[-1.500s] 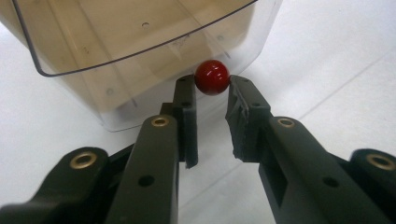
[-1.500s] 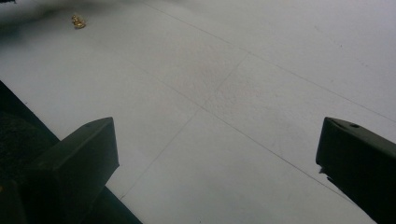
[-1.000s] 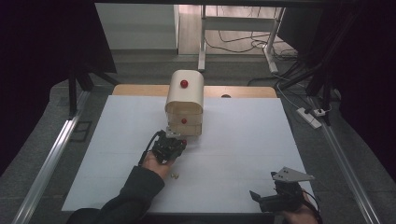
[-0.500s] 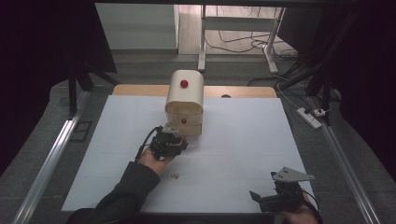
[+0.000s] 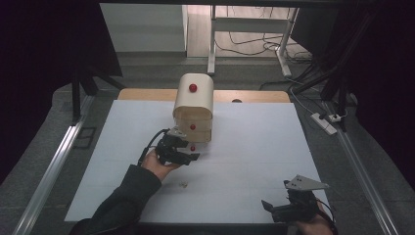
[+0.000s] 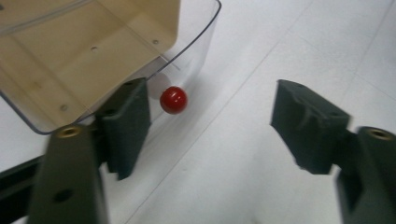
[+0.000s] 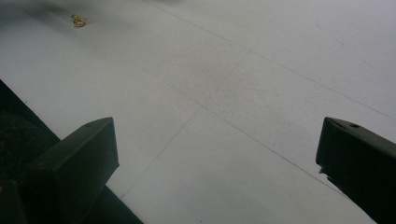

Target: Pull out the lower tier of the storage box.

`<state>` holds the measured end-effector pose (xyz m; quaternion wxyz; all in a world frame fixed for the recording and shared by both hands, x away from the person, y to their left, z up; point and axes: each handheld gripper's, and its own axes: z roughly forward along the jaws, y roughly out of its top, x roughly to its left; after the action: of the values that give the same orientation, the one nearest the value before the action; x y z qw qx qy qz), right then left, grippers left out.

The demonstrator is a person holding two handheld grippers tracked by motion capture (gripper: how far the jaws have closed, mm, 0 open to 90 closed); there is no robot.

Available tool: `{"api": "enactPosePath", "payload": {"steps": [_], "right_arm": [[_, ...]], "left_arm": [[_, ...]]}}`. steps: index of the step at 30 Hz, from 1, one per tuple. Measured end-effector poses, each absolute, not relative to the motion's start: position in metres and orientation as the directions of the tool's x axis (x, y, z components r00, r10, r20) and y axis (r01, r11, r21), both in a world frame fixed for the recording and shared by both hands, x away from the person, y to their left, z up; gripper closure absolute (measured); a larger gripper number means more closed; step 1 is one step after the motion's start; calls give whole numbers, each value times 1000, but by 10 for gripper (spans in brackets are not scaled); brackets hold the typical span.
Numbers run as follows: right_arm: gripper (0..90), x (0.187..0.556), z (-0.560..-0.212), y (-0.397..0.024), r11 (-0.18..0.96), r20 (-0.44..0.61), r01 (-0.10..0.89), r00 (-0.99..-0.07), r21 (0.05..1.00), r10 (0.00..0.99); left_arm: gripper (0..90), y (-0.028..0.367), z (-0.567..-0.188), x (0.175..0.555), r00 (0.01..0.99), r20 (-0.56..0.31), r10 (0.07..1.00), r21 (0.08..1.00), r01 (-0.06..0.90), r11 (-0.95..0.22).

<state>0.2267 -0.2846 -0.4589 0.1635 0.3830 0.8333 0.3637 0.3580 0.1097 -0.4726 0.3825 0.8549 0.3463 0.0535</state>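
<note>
A small cream drawer chest (image 5: 194, 100) with red knobs stands at the middle back of the white table (image 5: 254, 147). Its bottom drawer (image 6: 70, 56), clear-fronted, is pulled out a little. The drawer's red knob (image 6: 173, 99) (image 5: 192, 147) sits between the jaws of my left gripper (image 6: 212, 123) (image 5: 188, 152), close to the left pad (image 6: 126, 119) but not pressed by either. The jaws have just been opening and stand apart. My right gripper (image 5: 276, 208) (image 7: 215, 158) rests low at the table's near right, open, with bare table between its jaws.
A tiny gold-coloured bit (image 5: 183, 184) (image 7: 78, 20) lies on the table in front of the left hand. A wooden board (image 5: 254, 96) runs behind the chest. Metal rails (image 5: 54, 166) flank the table, and a power strip (image 5: 325, 122) lies at the far right.
The left gripper's jaws have come apart around the bottom drawer's knob, which now shows free beside them. The left hand has barely shifted. The right gripper has kept still.
</note>
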Motion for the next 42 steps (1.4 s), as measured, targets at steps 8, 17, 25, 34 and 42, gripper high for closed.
{"api": "enactPosePath", "payload": {"steps": [8, 17, 25, 34, 42], "right_arm": [[0, 227, -459, -285, 443, 8, 521, -654, 730, 756], [0, 227, -459, -285, 442, 12, 523, -656, 729, 755], [0, 227, -459, -284, 443, 12, 525, -655, 727, 755], [0, 228, -460, -285, 438, 17, 528, -653, 728, 757], [0, 228, -460, -285, 438, 19, 527, -654, 728, 756]], "left_arm": [[118, 117, -466, 365, 751, -222, 621, 680, 576, -453], [13, 118, -458, 372, 807, -200, 555, 693, 517, -503], [26, 105, -462, 382, 825, -150, 545, 649, 498, -575], [252, 108, -464, 392, 815, -170, 554, 650, 515, -558], [557, 108, -463, 394, 804, -110, 584, 625, 513, -589]]}}
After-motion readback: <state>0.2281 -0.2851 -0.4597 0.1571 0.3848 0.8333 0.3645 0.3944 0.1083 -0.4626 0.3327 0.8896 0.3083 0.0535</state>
